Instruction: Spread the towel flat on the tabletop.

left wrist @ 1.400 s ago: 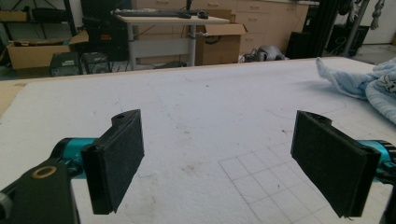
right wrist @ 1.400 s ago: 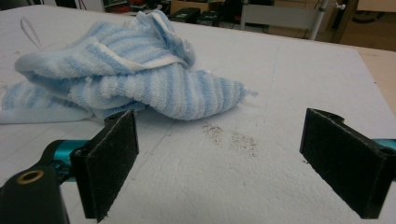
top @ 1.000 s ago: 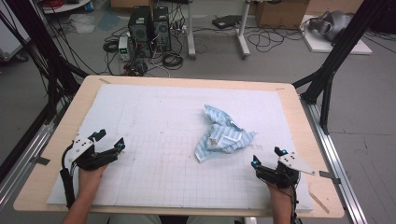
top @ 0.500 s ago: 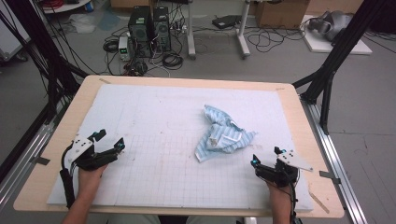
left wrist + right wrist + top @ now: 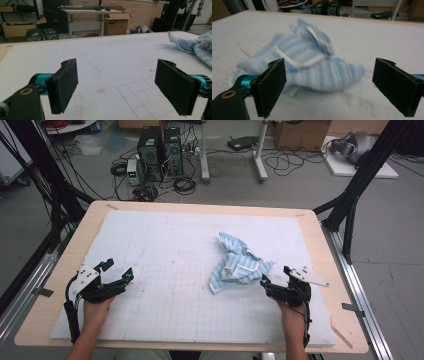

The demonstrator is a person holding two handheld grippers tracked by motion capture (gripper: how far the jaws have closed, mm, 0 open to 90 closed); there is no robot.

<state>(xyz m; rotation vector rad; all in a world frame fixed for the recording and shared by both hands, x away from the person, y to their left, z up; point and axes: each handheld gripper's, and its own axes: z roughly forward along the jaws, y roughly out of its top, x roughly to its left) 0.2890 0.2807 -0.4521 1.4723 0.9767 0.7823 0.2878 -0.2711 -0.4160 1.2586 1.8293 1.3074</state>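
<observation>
Two grippers, both jaws spread wide, nothing held. Right gripper just beside the crumpled blue-striped cloth, right of centre on the white gridded mat; advised: come in low, pinch one loose edge, not the bunched middle. Left gripper well apart, idle. Wooden table; beyond it, computer towers, cables, cardboard boxes.
</observation>
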